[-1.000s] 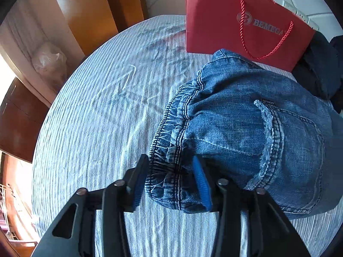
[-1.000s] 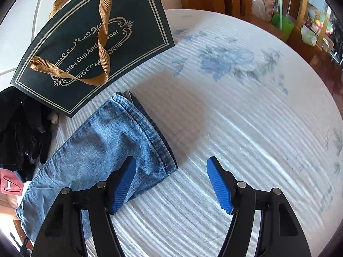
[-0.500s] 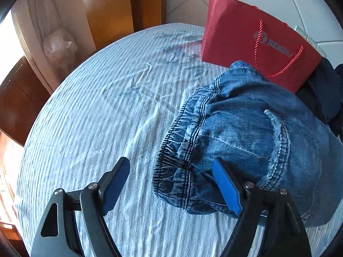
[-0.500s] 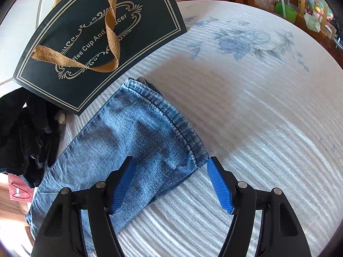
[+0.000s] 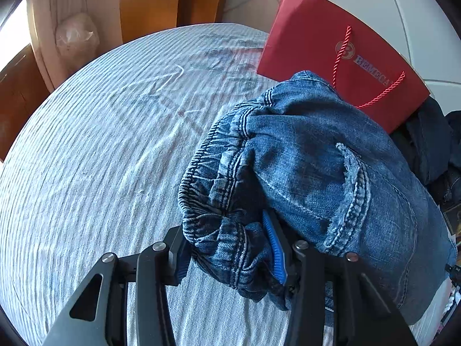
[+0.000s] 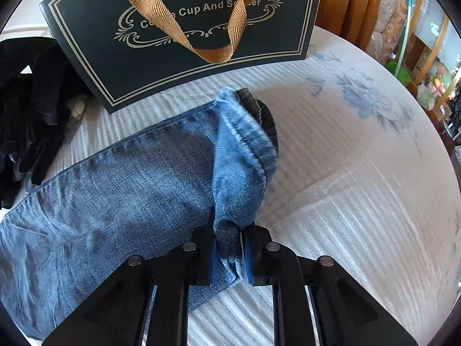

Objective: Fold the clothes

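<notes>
Between my left fingers (image 5: 227, 248) sits a bunched roll of the elastic waistband (image 5: 201, 178), the blue pads closed in on it with denim wadded thick in the gap, so they stand a fair way apart yet grip firmly. My right fingers (image 6: 227, 245) are pinched nearly together on the corner of a leg hem (image 6: 245, 155), and the cloth rises from that pinch in a lifted, twisted flap. So I hold the jeans (image 6: 121, 190) at both ends: waist on the left, cuff on the right, with the leg stretched flat across the striped bedspread (image 5: 100, 150) and the seat and back pocket (image 5: 354, 190) mounded up beside my left grip. Denim like this is weighty and limp; it will sag in the middle once raised, and its seams and gathered elastic are the firm parts worth taking, since they will not slide out as a single flat layer might. I judge the hem is being brought toward the waist for a lengthwise fold, though the same hold would suit spreading the jeans out. Beyond them a red paper bag (image 5: 331, 52) stands near the waist, a dark gift bag (image 6: 184, 37) near the cuff, and dark clothes (image 6: 26, 101) lie heaped to one side.
</notes>
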